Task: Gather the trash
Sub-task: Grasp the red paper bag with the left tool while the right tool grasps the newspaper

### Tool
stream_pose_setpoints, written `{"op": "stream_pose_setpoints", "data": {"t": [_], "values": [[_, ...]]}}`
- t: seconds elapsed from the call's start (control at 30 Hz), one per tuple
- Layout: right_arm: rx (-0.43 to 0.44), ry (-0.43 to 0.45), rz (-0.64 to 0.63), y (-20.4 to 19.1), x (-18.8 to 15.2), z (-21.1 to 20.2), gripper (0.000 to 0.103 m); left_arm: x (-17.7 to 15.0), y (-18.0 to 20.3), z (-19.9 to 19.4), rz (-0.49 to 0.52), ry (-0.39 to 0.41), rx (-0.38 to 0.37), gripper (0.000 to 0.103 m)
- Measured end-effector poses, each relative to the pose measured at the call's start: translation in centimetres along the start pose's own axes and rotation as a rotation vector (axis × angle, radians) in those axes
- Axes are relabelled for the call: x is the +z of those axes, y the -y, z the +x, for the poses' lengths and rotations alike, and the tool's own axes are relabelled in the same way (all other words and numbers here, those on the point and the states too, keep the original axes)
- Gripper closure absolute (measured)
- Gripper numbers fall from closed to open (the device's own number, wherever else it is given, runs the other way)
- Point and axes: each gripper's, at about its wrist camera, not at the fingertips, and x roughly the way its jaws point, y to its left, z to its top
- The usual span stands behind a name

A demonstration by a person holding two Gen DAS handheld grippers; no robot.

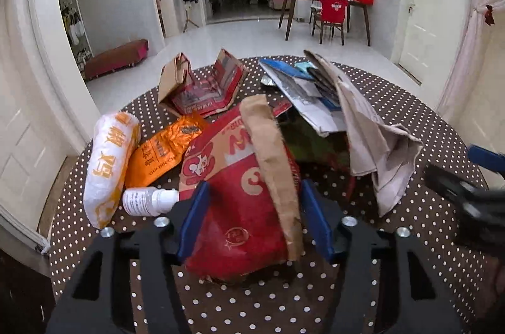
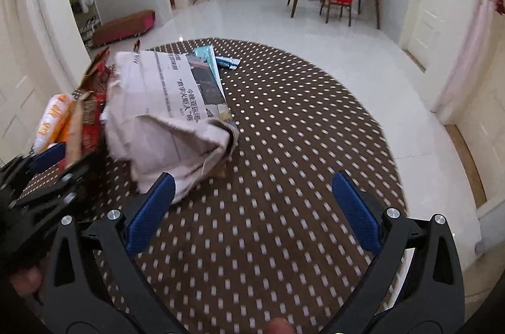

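Observation:
A pile of trash lies on the round polka-dot table [image 1: 410,119]. My left gripper [image 1: 254,220] has its blue pads on both sides of a red torn cardboard box [image 1: 240,207], shut on it. A crumpled newspaper [image 1: 366,132] lies to its right and also shows in the right wrist view [image 2: 164,119]. My right gripper [image 2: 252,211] is open and empty over bare tablecloth, its left pad touching the newspaper's edge. It also shows blurred in the left wrist view [image 1: 467,185].
A white-orange bag [image 1: 107,163], an orange wrapper [image 1: 164,147], a small white bottle [image 1: 148,201] and another torn box [image 1: 202,84] lie left and behind. A blue tube [image 2: 225,61] lies at the far side. The table's edge [image 2: 378,119] curves right.

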Motion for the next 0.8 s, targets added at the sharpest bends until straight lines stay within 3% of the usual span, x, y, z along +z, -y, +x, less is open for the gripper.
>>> {"op": "stream_pose_setpoints", "data": {"t": [0.07, 0.17, 0.2, 0.23, 0.33, 0.53, 0.8], "values": [[0.014, -0.012, -0.013, -0.2, 0.7, 1.2, 0.007, -0.1, 0.0, -0.4, -0.003, 0.016, -0.001, 0.054], [0.037, -0.038, -0.024, -0.4, 1.8, 2.8, 0.045, -0.3, -0.2, -1.3, -0.013, 0.04, 0.004, 0.067], [0.05, -0.049, -0.019, -0.3, 2.0, 3.2, 0.066, -0.3, -0.3, -1.7, -0.022, 0.047, 0.001, 0.069], [0.076, -0.068, -0.012, -0.2, 2.3, 3.9, 0.081, -0.3, -0.6, -1.7, -0.031, 0.053, -0.006, 0.07], [0.142, -0.074, 0.014, 0.2, 2.2, 4.0, 0.094, -0.4, -1.4, -2.2, -0.058, 0.077, -0.02, 0.076], [0.183, -0.006, 0.09, 2.8, 1.1, 0.5, 0.098, -0.5, -2.3, -4.0, -0.112, 0.132, -0.051, 0.08], [0.181, 0.052, 0.15, 6.6, -0.3, -4.8, 0.098, -1.2, -1.1, -7.4, -0.105, 0.197, -0.098, 0.08]]}}
